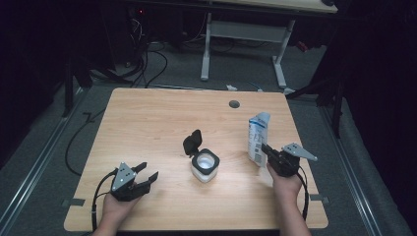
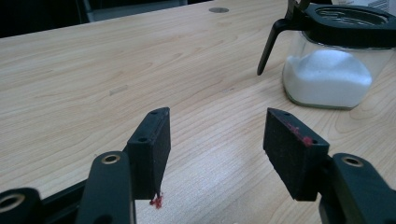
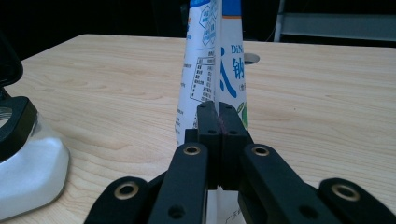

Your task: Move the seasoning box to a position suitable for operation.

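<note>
- Work in hand, as judged: pouring white powder from the pouch into the jar. The jar lid is flipped up, the mouth is clear, and the jar is already partly filled.
- Right gripper: jaws pressed together on a thin lower edge of the pouch, no gap visible between the pads in the right gripper view. The pouch stands upright at the table's right side, well right of the jar.
- Left gripper: jaws apart with nothing between them, resting low near the table's front-left edge. In the left gripper view the jar sits ahead and to the right of the jaws, apart from them.
- To do the step well: carry the pouch over the jar mouth before tilting, and tilt slowly so the powder runs in a thin stream.
- The pinch is on a thin fold, so the pouch may swing or slip; keep the lift low and steady.
- Left gripper could brace the jar wall opposite the raised lid; the jar looks light enough to slide.
</note>
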`<move>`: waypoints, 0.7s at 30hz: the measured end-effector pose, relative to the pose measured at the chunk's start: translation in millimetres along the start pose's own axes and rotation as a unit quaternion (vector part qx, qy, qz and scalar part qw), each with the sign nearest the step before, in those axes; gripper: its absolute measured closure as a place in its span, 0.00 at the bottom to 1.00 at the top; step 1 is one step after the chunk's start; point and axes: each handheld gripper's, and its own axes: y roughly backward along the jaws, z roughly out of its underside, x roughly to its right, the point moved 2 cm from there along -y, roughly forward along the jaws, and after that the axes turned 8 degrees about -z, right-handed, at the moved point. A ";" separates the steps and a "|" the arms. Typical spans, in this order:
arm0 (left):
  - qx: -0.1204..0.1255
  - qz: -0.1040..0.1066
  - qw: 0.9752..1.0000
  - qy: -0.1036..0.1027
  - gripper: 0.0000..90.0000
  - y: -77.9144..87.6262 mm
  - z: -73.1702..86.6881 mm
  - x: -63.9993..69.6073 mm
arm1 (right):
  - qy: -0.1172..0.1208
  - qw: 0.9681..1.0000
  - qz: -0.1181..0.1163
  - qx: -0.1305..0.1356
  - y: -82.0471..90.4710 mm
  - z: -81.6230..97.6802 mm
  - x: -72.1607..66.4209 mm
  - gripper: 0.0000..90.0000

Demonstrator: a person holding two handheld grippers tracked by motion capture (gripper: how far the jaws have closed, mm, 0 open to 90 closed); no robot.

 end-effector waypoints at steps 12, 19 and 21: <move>0.002 0.000 1.000 0.001 0.46 0.3 -0.4 -1.4 | -0.005 1.000 0.005 -0.003 4.2 3.9 1.3 0.99; 0.003 -0.001 1.000 0.001 0.46 0.5 -0.4 -1.8 | -0.006 1.000 0.003 -0.006 5.4 4.4 0.1 0.96; 0.003 0.000 1.000 0.001 0.46 0.6 -0.4 -1.8 | -0.009 1.000 0.003 -0.008 5.7 5.1 -0.3 0.95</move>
